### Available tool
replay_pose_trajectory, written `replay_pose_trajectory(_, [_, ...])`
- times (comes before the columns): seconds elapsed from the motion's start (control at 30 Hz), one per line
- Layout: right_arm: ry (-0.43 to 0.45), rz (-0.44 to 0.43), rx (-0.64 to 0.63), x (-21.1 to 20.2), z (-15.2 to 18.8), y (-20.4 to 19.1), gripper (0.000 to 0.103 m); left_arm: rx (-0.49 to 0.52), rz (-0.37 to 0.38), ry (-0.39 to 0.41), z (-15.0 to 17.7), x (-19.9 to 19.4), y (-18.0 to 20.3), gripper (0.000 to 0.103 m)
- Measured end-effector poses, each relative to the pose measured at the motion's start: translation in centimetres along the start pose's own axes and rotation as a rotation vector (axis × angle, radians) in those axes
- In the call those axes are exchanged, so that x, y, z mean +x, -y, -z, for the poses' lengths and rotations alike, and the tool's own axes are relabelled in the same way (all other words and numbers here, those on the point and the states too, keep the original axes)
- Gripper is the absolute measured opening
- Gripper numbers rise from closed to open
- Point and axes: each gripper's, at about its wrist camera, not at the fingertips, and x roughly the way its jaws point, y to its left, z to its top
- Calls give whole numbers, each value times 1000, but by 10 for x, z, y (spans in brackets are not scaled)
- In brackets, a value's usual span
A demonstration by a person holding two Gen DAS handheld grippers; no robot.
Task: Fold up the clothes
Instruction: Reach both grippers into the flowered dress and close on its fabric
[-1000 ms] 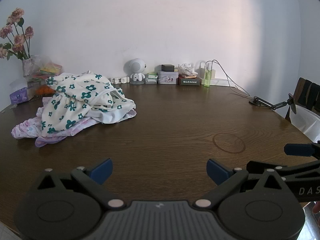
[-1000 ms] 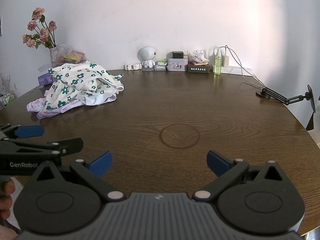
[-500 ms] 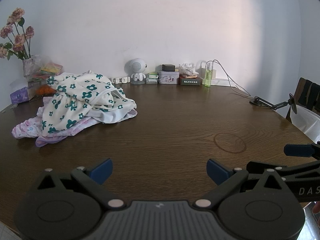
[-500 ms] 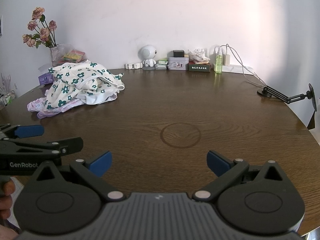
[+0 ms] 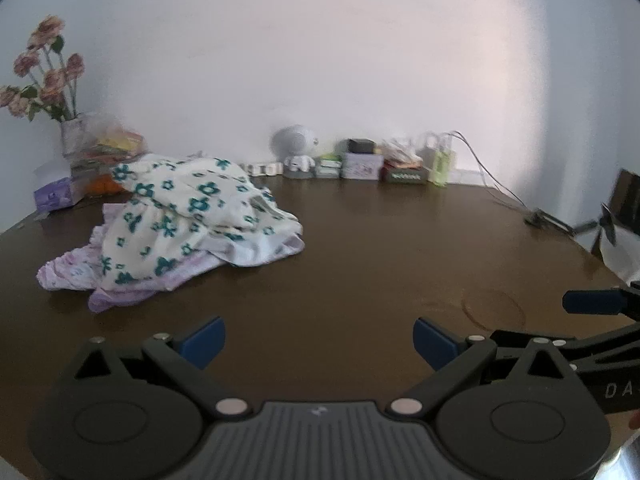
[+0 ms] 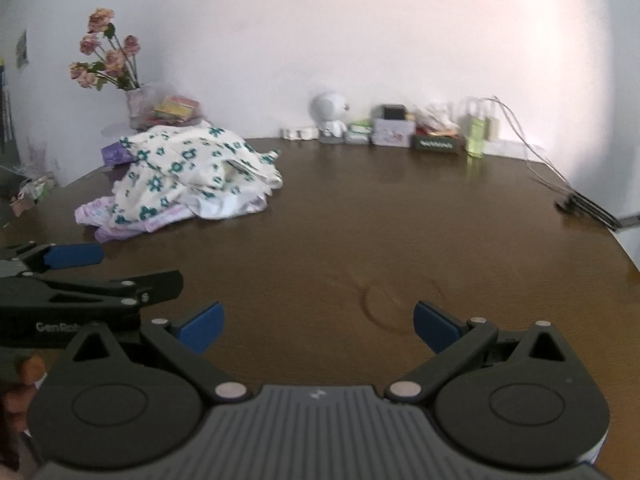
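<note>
Well ahead and to the left of my left gripper (image 5: 318,340), the pile of clothes (image 5: 180,228) sits on the brown table (image 5: 380,248), a flowered cream piece on top of pale purple ones. My left gripper's jaws are spread wide with nothing between them. Moving right, my right gripper (image 6: 316,326) is likewise spread wide and empty above bare wood, with a faint ring mark (image 6: 390,306) just ahead of its fingertips. Both views are slightly blurred. Far ahead, small boxes (image 6: 392,134) line the wall.
</note>
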Motion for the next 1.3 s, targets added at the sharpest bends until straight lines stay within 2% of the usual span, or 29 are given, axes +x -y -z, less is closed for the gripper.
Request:
replay_pose_trajectory(0.2, [-10,-72,-45,32,-39,-19,103,-21,-49,24,-26,22,-32,101])
replay_pose_trajectory(0.43, [-37,-157,-129,73,-89,-44,103,-81,-72,6,-53,49,-76,101])
replay_pose_trajectory(0.63, [-52,-229,-189,117,-127,-66,103,-129,-171,-14,-76,82,-120,101])
replay_pose_trajectory(0.83, [-78,-242,-234,175,-159,-85,103,-123,-266,-37,-96,113,-156,101])
replay_pose_trajectory(1.0, [-111,-235,-216,225,-184,-90,103,-95,-295,-37,-113,138,-169,101])
replay_pose_trajectory(1.1, [-157,-262,-200,254,-195,-91,102,-89,-300,-28,-123,158,-171,100])
replay_pose_trajectory(1.13, [-163,-267,-194,262,-197,-91,101,-92,-303,-28,-126,164,-172,100])
replay_pose_trajectory(1.2, [-170,-289,-168,274,-199,-90,93,-112,-298,-13,-129,174,-176,99])
replay_pose_trajectory(1.27, [-190,-322,-137,285,-200,-88,78,-130,-278,-6,-131,182,-179,94])
replay_pose_trajectory(1.3, [-201,-339,-124,290,-200,-88,77,-133,-262,-15,-131,187,-180,92])
